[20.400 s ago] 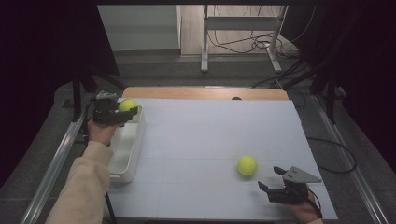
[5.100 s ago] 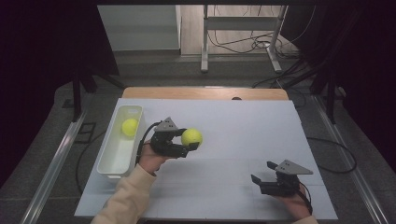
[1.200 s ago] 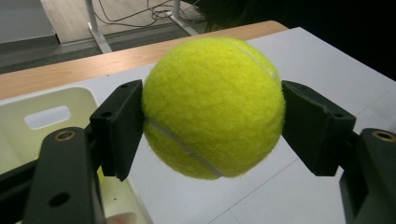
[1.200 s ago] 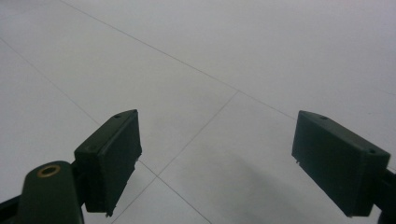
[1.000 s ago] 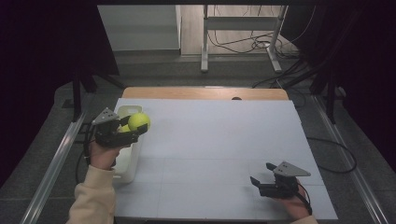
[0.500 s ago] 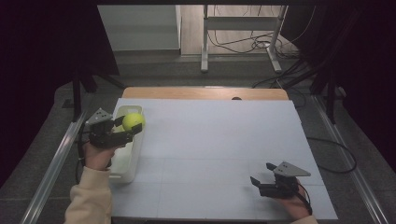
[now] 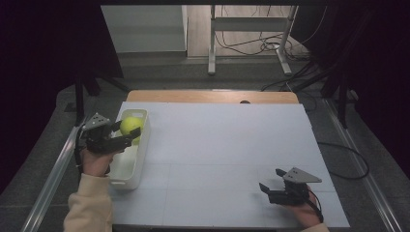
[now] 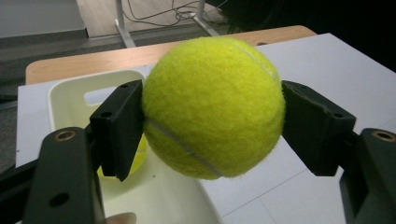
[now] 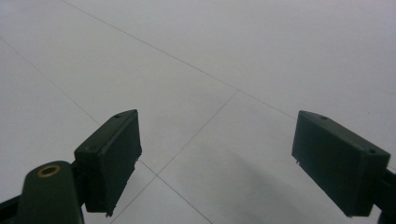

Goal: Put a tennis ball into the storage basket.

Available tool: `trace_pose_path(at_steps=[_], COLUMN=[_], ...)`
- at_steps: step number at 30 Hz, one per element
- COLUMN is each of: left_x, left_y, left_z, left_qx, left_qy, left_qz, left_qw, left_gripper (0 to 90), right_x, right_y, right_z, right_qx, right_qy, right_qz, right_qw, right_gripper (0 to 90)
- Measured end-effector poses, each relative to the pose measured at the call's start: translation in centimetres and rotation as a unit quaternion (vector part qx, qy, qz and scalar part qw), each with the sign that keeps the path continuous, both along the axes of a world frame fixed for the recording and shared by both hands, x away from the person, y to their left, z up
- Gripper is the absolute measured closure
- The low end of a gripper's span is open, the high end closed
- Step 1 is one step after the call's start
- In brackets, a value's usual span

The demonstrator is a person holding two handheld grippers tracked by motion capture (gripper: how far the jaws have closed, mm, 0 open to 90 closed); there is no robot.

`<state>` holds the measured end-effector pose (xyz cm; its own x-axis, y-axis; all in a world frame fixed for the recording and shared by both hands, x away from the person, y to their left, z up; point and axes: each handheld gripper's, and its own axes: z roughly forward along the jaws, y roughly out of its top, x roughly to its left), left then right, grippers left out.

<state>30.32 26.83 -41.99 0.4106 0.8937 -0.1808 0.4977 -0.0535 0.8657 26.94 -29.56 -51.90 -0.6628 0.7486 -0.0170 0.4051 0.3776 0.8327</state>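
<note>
1. Tennis ball (image 8: pixel 212 107) is sitting clamped between both jaws of the left gripper (image 7: pixel 124 135), hanging above the white bin (image 7: pixel 138 159) at nine o'clock on the table (image 7: pixel 232 145); being round, it is showing no long axis, and its seam is running diagonally.
2. A second yellow ball (image 8: pixel 135 161) is lying in the bin beneath it, mostly hidden.
3. Right gripper (image 7: pixel 270 187) is resting at five o'clock, jaws spread apart with nothing between them.
</note>
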Motion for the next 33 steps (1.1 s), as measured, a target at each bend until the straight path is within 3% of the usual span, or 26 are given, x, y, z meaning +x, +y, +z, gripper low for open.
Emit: trace_pose_path(at_steps=[11, 24, 33], left_x=[0.5, 1.4, 1.6], left_y=[0.8, 1.4, 1.6], left_z=[-0.8, -2.1, -2.7], left_qx=[0.005, 0.013, 0.030], left_qy=[0.015, 0.046, 0.065], left_qz=[0.016, 0.030, 0.034], left_qw=[0.9998, 0.9984, 0.9969], left_gripper=[26.4, 26.3, 26.3], right_x=[-0.1, 0.0, 0.0], right_y=[-0.1, -0.1, -0.1], right_z=[0.0, 0.0, 0.0], right_qx=[0.000, -0.001, -0.001], right_qy=[0.000, 0.000, 0.000], right_qz=[-0.001, 0.000, 0.000], right_qw=[1.0000, 1.0000, 1.0000], right_gripper=[16.2, 16.3, 16.2])
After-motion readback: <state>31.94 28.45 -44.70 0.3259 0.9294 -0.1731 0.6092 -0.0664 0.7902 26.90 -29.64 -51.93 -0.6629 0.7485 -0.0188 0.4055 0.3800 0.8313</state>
